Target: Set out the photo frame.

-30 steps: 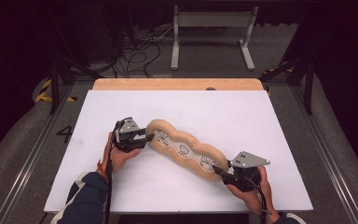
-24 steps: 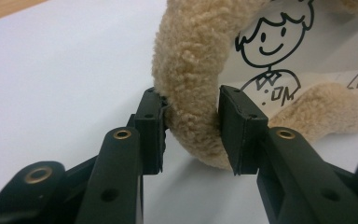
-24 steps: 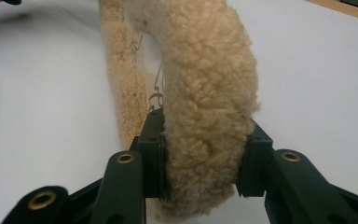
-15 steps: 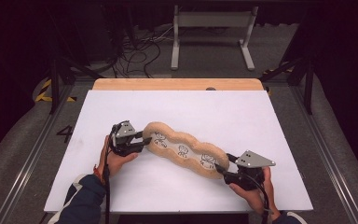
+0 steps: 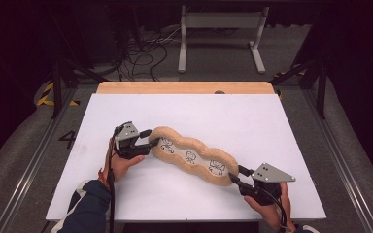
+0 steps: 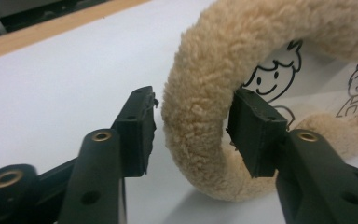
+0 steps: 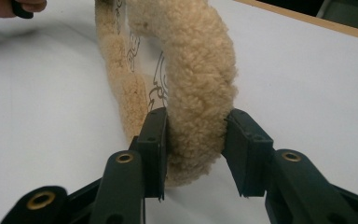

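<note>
Fleece-rimmed mat [image 5: 193, 155] lies diagonally between hands—left hand-held gripper [image 5: 151, 139] straddles its far-left rim, just opening; right hand-held gripper [image 5: 235, 174] clenches the near-right rim.

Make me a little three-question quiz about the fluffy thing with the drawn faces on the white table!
1. True or false: the fluffy frame lies flat between the left gripper and the right gripper.
2. How many cartoon figures are drawn inside it? A) one B) three C) five
3. In the left gripper view, what sits between the jaws?

Key
1. True: one gripper is at each end.
2. B.
3. The frame's woolly rim. The jaws have just been opening, and a gap shows beside the left one.
</note>
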`<state>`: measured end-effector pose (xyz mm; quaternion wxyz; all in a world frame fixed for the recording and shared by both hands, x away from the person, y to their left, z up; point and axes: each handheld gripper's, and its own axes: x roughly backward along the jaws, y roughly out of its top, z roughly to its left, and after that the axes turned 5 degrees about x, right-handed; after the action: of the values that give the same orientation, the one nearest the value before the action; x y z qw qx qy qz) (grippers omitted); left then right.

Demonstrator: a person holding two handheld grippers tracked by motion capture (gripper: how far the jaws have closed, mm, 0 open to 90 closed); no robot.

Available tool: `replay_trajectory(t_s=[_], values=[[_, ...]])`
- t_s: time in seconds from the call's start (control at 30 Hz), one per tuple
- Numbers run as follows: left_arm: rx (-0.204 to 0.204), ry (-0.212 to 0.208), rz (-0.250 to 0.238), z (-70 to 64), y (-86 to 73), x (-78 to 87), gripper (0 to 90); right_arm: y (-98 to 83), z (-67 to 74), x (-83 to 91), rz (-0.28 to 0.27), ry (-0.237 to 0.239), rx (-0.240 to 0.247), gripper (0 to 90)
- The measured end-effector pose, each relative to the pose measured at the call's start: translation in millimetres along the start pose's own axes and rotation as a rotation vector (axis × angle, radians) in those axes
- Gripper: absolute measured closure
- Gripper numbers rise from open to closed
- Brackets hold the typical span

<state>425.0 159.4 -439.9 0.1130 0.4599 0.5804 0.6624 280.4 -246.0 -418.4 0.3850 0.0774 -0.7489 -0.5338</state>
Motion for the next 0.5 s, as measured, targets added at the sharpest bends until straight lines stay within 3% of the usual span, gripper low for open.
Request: replay_trajectory(t_s=[0.17, 0.3, 0.5], values=[[-0.011, -0.011, 0.014, 0.9, -1.0, 2.4, 65.0, 0.1, -0.8, -1.7, 0.001, -0.005, 0.0, 63.0], [-0.038, 0.006, 0.042, -2.3, -1.3, 7.5, 66.6, 0.5, -3.6, -3.7, 0.003, -0.013, 0.003, 63.4], [-0.034, 0.01, 0.05, -6.6, -5.1, 14.5, 66.6, 3.1, -10.4, -10.0, 0.01, -0.03, -0.007, 64.4]])
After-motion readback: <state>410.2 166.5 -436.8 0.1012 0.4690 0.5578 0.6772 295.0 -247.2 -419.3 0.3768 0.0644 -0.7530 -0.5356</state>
